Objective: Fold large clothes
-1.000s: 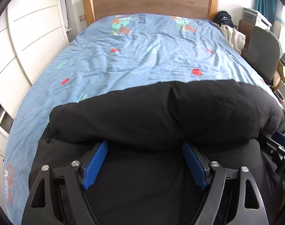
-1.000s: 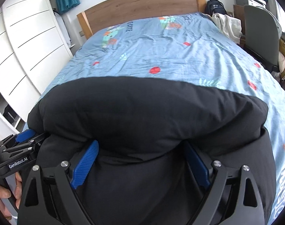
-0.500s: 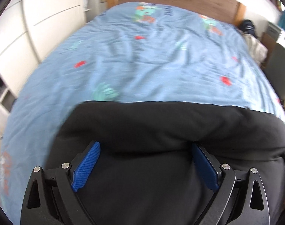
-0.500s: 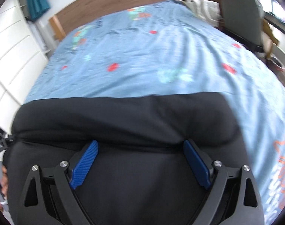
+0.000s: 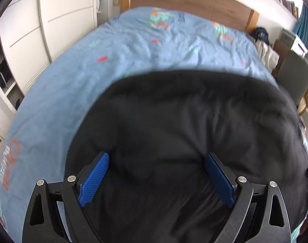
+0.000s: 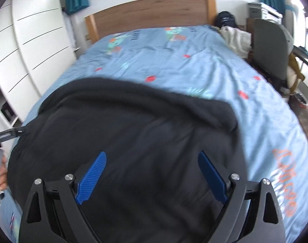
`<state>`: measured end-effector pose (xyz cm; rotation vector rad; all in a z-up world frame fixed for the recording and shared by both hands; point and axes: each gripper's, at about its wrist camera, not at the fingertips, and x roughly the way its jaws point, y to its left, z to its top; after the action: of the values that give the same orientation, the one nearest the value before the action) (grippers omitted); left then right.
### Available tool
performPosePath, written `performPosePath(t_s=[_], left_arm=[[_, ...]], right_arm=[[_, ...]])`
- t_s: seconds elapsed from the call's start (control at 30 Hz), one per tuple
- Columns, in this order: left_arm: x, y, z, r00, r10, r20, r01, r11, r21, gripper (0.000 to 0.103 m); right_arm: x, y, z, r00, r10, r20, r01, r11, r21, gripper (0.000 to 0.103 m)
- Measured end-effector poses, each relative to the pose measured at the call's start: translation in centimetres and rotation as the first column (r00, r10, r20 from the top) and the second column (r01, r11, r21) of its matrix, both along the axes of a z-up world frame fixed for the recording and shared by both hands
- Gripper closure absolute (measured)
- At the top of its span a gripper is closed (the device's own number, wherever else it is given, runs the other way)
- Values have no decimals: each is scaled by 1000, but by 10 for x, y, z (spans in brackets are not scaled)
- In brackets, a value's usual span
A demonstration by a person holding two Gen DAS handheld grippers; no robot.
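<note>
Blue bed [image 5: 133, 60] holds my folded black coat [image 5: 184, 121] near its foot edge, so my left gripper [image 5: 157, 179], its jaws just widened, and right gripper [image 6: 151, 177] hang open above it, holding nothing

Both tongs tilt downward with their blue pads spread wide and pressing on nothing, the left gripper [image 5: 156, 179], whose jaws have just been closing a touch, standing off to the left of the right gripper [image 6: 151, 177], with a hand [image 6: 1, 172] on its handle.
</note>
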<state>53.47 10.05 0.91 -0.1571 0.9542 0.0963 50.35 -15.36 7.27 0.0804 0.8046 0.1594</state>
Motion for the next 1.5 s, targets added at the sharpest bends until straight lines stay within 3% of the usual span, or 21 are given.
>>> performPosePath(t_s=[0.17,0.4,0.6,0.7,0.83,0.97,1.13,1.23,1.3,1.43,1.5], left_arm=[[-19,23,-13,999,42,-21,-42,999,-17,9],[-51,61,5,993,118,-2,-118,993,-6,9],[-75,101,-1,987,161,-25,-163,980,-115,9],[-79,111,-13,987,150,-50,-156,971,-180,8],[-80,121,-44,983,147,-114,-174,941,-290,7],[-81,126,-72,981,136,-135,-181,894,-409,2],[-76,132,-103,979,111,-169,-190,788,-585,0],[-73,129,-110,985,72,-158,-158,750,-642,1],[-69,124,-115,987,41,-158,-141,701,-699,1],[-58,105,-119,990,-27,-139,-91,628,-773,1],[-55,93,-119,990,-55,-127,-67,612,-788,1]], right_arm=[[-21,-11,-26,999,-6,-35,5,1000,-18,11],[-44,-52,-20,992,-117,-49,114,991,-65,11],[-77,-92,-18,987,-148,-61,152,987,53,10],[-84,-111,-31,981,-156,-116,172,974,145,0],[-79,-118,-65,968,-112,-224,166,958,235,0],[-75,-123,-86,964,-78,-255,168,920,354,0],[-65,-127,-117,948,2,-319,172,840,515,0],[-61,-127,-134,938,42,-345,181,789,587,0],[-60,-126,-140,936,56,-347,182,767,615,0],[-53,-116,-147,940,78,-332,175,727,664,0],[-52,-113,-149,944,84,-320,173,699,694,0]])
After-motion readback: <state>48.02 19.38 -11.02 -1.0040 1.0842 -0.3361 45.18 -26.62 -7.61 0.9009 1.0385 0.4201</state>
